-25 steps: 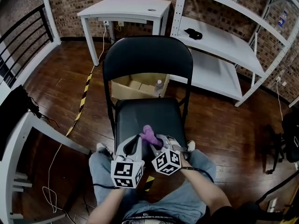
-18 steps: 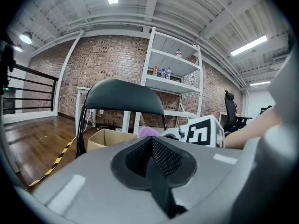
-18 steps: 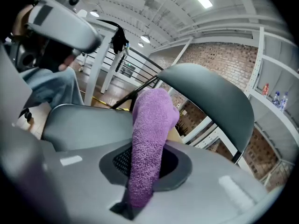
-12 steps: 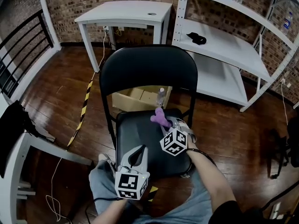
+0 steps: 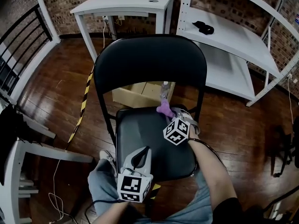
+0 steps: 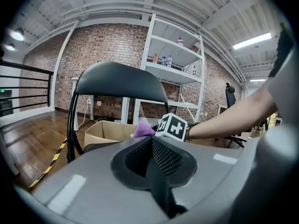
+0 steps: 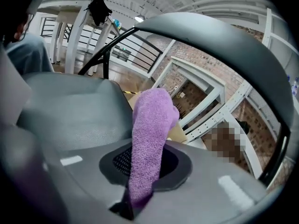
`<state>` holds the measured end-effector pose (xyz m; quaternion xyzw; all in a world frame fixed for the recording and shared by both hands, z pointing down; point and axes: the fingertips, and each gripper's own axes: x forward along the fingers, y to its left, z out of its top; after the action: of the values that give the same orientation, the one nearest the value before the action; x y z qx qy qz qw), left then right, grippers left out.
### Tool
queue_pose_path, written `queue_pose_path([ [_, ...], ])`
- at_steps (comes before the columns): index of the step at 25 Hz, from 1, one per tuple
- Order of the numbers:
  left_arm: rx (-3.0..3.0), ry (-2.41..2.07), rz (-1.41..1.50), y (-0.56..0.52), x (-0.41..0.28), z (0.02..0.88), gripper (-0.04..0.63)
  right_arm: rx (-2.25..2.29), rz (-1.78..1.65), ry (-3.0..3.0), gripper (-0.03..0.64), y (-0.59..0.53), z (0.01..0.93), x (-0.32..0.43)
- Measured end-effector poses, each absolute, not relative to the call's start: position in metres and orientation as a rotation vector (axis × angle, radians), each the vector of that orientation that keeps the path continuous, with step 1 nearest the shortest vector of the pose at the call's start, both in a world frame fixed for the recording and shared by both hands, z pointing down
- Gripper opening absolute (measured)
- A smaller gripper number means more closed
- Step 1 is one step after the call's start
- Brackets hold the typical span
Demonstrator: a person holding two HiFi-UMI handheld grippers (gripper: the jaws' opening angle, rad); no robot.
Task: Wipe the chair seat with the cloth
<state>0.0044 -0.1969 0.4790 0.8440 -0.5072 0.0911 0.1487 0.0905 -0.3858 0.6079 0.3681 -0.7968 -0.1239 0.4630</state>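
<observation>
A black folding chair stands in front of me, its padded seat (image 5: 145, 139) facing up and its backrest (image 5: 149, 62) beyond. My right gripper (image 5: 169, 112) is shut on a purple cloth (image 5: 164, 108) at the seat's far right corner, close under the backrest. In the right gripper view the cloth (image 7: 149, 139) sticks up out of the closed jaws over the seat (image 7: 70, 106). My left gripper (image 5: 140, 154) hovers over the seat's front edge, jaws closed with nothing in them. The left gripper view shows the closed jaws, the backrest (image 6: 119, 80) and the right gripper's marker cube (image 6: 171, 126).
A cardboard box (image 5: 140, 93) with a bottle sits on the wooden floor behind the chair. A white table (image 5: 126, 3) stands further back, white shelving (image 5: 233, 36) to the right, a black railing (image 5: 18, 45) at left. My knees (image 5: 105, 181) are under the seat's front.
My right gripper has carried the purple cloth from the seat's front edge to its far right corner. The left gripper stayed near the front edge.
</observation>
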Motion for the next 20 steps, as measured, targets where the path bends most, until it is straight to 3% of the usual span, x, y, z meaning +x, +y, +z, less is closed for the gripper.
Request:
queue_pose_path([
  [11, 2.401, -1.467, 0.289, -0.198, -0.001, 0.490, 0.005, 0.888, -0.295, -1.947, 0.046, -0.380, 0.622, 0.086],
  [20, 2.413, -1.458, 0.277, -0.184, 0.009, 0.485, 0.005, 0.843, -0.283, -2.005, 0.046, -0.312, 0.620, 0.078],
])
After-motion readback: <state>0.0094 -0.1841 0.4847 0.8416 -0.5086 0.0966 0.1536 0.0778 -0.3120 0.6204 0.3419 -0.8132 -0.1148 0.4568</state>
